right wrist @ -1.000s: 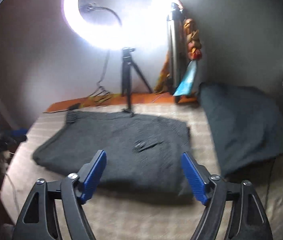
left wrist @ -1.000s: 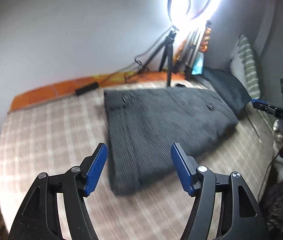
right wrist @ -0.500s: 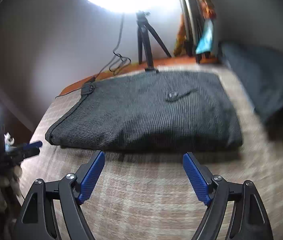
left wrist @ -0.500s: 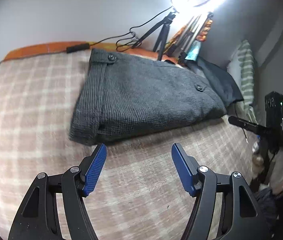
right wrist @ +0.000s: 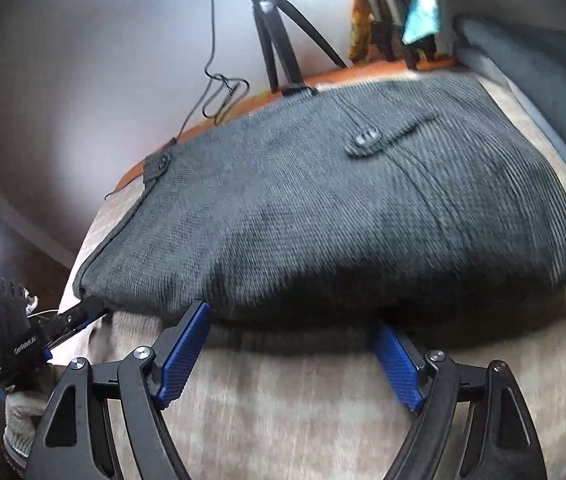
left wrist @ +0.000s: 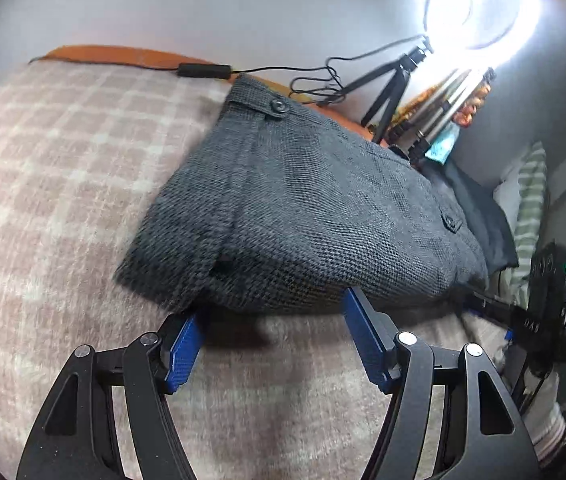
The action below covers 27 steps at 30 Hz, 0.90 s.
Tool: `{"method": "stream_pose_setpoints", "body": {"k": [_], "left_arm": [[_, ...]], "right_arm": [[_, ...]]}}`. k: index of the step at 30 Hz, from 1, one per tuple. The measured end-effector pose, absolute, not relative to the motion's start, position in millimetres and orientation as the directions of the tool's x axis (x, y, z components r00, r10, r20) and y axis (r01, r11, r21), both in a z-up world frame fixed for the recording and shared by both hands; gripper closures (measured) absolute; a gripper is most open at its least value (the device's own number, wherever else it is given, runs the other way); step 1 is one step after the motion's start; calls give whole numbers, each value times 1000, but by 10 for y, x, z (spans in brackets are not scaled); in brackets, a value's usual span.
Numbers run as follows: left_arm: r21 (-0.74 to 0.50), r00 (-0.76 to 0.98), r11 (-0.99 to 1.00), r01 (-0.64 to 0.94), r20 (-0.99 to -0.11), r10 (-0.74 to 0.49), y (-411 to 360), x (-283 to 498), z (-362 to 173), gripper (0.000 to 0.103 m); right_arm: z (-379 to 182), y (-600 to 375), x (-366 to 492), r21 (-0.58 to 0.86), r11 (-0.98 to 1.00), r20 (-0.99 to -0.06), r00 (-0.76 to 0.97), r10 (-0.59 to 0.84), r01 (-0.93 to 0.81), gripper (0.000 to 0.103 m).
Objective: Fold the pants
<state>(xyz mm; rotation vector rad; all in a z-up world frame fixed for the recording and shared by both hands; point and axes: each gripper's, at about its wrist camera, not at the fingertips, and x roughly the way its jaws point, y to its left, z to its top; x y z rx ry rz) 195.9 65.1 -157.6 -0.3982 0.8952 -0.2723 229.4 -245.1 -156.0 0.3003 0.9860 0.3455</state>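
On the plaid blanket (left wrist: pixel 55 168), folded pants (left wrist: pixel 307 208) lie waistband toward the wall

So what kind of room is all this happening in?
Most likely a bedroom, rigged for filming. The folded grey pants lie on a plaid blanket like a bedspread, a striped pillow sits by the wall, and a ring light stands on a tripod.

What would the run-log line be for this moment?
left gripper: open, at near edge of folded dark grey woven pants | right gripper: open, same edge | surface: checked beige blanket
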Motion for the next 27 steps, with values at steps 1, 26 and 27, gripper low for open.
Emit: {"method": "stream_pose_setpoints", "body": {"k": [1, 26, 27], "left_arm": [[-447, 600, 891, 75, -694, -399, 637, 1986, -1562, 36], [-528, 641, 832, 173, -581, -502, 636, 2009, -1149, 45], [-515, 644, 841, 167, -589, -488, 652, 1988, -1145, 45]], "right_arm": [[-1561, -2429, 2310, 397, 905, -751, 513, 415, -152, 17], [-1160, -2436, 2292, 582, 797, -645, 505, 573, -161, 66], [-1167, -2433, 2257, 578, 798, -652, 492, 577, -172, 65]]}}
